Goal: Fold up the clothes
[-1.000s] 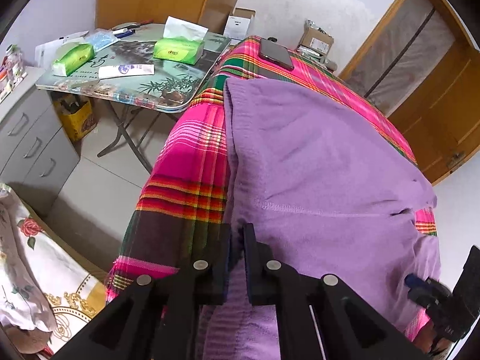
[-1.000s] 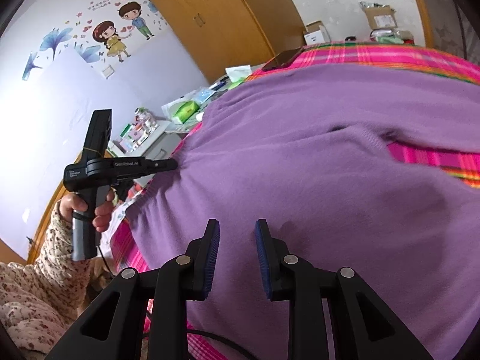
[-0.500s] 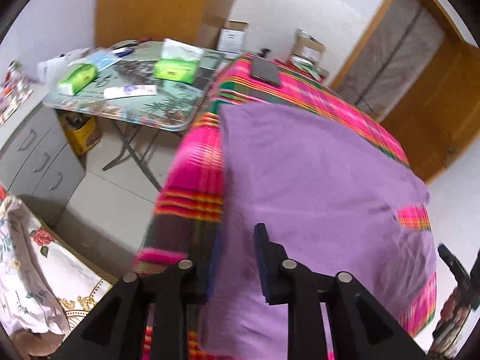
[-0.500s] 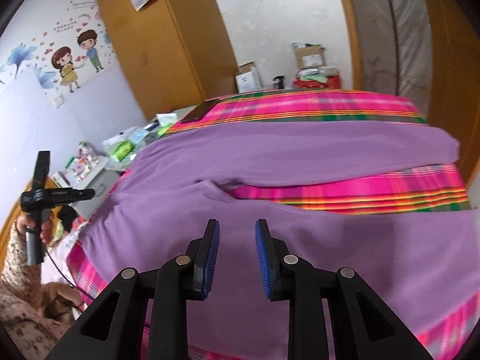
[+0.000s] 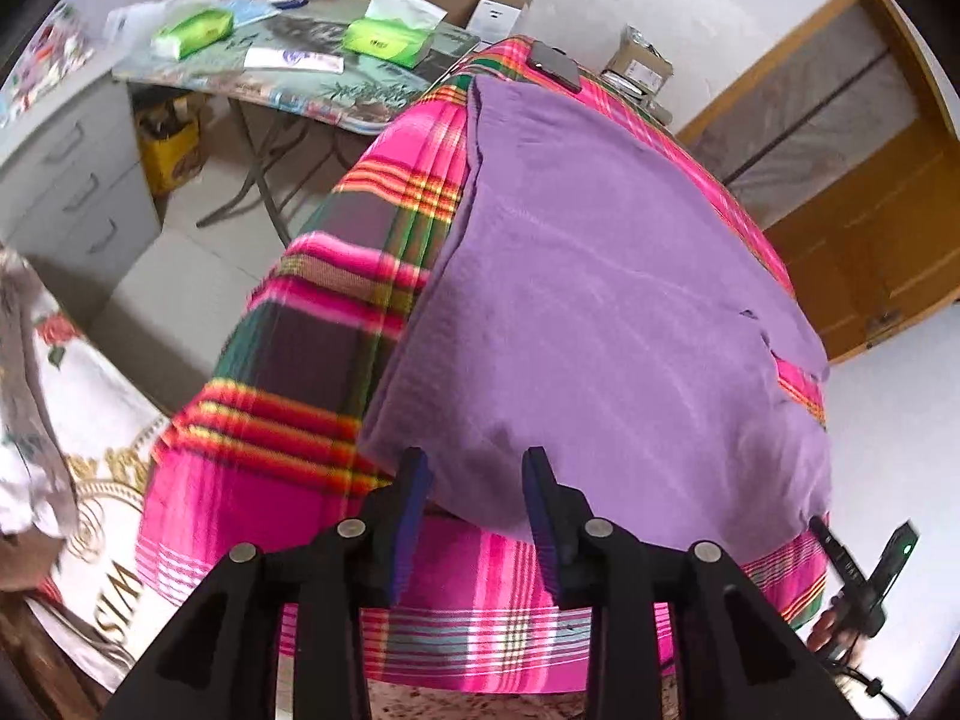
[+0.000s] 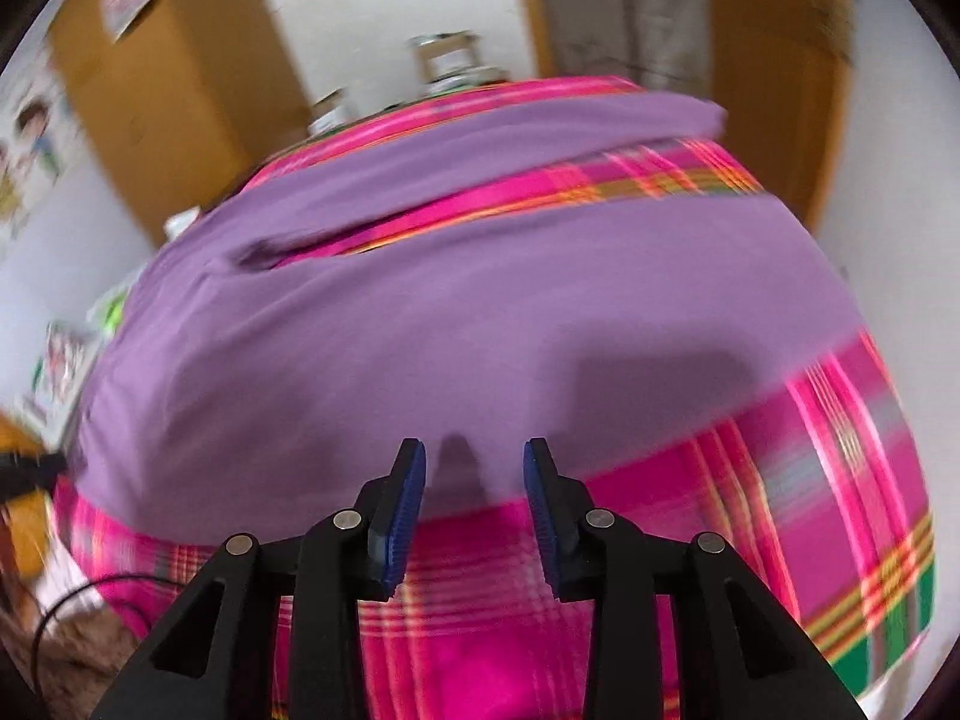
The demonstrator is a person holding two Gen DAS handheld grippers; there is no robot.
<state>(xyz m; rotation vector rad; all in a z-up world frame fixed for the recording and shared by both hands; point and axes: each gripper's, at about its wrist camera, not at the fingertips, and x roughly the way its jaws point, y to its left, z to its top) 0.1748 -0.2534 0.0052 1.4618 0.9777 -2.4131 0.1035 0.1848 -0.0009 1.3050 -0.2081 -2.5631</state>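
Observation:
A purple garment (image 5: 600,300) lies spread flat on a bed covered by a pink plaid blanket (image 5: 288,372). In the left wrist view my left gripper (image 5: 474,468) hangs just above the garment's near hem, its jaws opening, with nothing pinched between the blue pads. The right wrist view is blurred; there the garment (image 6: 420,312) shows two long legs with a strip of blanket (image 6: 840,480) between them. My right gripper (image 6: 474,462) hovers over the near edge, jaws opening, empty. The right gripper (image 5: 852,570) also shows at the lower right of the left wrist view, in a hand.
A folding table (image 5: 312,90) with green tissue packs (image 5: 384,42) stands left of the bed, beside grey drawers (image 5: 72,180). A dark phone (image 5: 555,63) lies at the bed's far end. Wooden doors (image 5: 870,210) are on the right. A floral cloth (image 5: 72,480) lies at lower left.
My left gripper let go of the purple hem and drew back, its jaws spreading. My right gripper swung toward the right along the garment's edge and its jaws widened too.

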